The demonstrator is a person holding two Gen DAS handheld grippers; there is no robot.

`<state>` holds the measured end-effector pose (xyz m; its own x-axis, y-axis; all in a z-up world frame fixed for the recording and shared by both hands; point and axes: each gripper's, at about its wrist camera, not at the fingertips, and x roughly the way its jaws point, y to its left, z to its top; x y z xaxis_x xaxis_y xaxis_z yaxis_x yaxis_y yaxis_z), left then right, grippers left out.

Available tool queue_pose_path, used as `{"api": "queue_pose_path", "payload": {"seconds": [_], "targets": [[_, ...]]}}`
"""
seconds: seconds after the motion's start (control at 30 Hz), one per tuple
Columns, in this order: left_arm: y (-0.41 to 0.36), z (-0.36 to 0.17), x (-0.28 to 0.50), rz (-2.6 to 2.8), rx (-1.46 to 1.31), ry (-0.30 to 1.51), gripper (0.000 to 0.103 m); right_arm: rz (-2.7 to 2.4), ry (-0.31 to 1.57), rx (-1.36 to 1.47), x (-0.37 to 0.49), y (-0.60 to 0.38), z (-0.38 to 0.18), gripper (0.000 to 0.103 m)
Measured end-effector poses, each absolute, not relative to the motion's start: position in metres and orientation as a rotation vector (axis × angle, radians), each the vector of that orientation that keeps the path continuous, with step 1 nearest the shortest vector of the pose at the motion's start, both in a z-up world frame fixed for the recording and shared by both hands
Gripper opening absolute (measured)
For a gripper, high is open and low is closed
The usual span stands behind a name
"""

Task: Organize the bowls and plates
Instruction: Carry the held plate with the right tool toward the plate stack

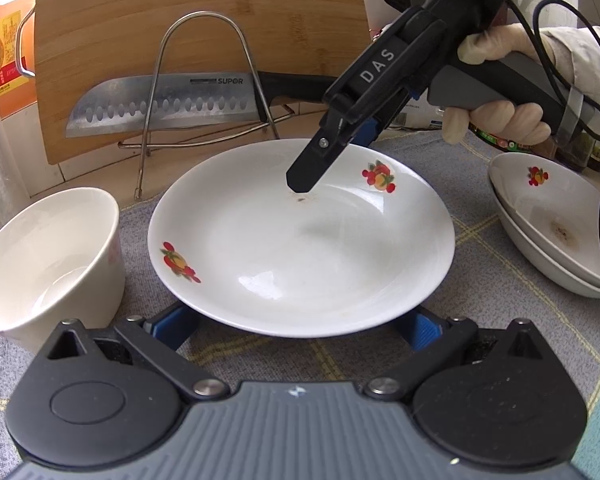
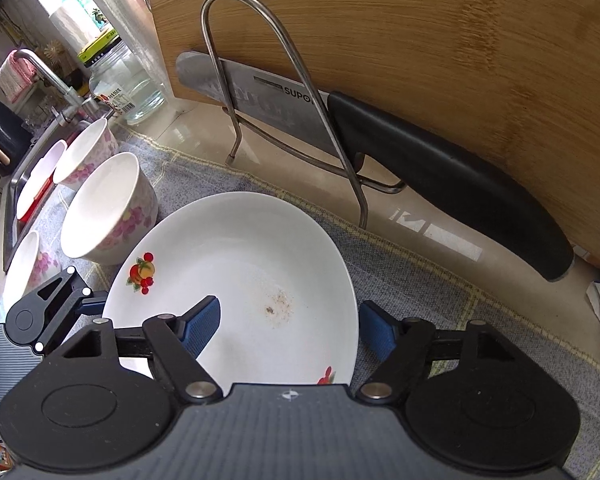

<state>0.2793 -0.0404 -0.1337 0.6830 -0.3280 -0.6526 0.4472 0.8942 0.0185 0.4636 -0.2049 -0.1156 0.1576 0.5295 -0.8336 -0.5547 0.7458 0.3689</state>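
A white plate with fruit prints [image 1: 300,240] lies on the grey cloth; it also shows in the right wrist view [image 2: 252,264]. My left gripper [image 1: 298,326] is open, its blue pads [image 1: 422,330] spread wide beside the plate's near rim, partly hidden under it. My right gripper [image 2: 290,328] is open and straddles the plate's far right rim, one pad [image 2: 202,326] over the plate's inside, the other outside. In the left wrist view the right gripper [image 1: 332,152] hangs over the plate. A white bowl [image 1: 48,256] stands left of the plate. Two stacked plates [image 1: 556,220] sit at the right.
A bamboo cutting board [image 1: 200,20] leans behind a wire rack [image 1: 204,80] holding a Supor knife [image 1: 160,104]. Several flowered bowls [image 2: 108,208] stand beside the sink [image 2: 12,184] and tap [image 2: 56,80]. A glass jar [image 2: 128,88] and bottles stand at the counter's back.
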Motion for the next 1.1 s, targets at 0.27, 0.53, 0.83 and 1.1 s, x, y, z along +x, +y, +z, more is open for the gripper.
{"api": "queue_pose_path", "payload": {"seconds": [0.27,0.53,0.83,1.1], "targets": [[-0.043,-0.133,0.275,-0.435,0.207,0.677,0.103,0.797,1.182,0.009,0.469,-0.204,-0.117,0.075],[-0.039,-0.134,0.277,-0.464,0.211,0.675,0.103,0.811,1.187,0.008,0.47,-0.203,-0.117,0.075],[-0.037,-0.132,0.276,-0.459,0.221,0.674,0.103,0.805,1.207,-0.008,0.464,-0.201,-0.115,0.075],[-0.033,-0.132,0.273,-0.473,0.251,0.66,0.103,0.827,1.207,0.015,0.464,-0.205,-0.117,0.075]]}}
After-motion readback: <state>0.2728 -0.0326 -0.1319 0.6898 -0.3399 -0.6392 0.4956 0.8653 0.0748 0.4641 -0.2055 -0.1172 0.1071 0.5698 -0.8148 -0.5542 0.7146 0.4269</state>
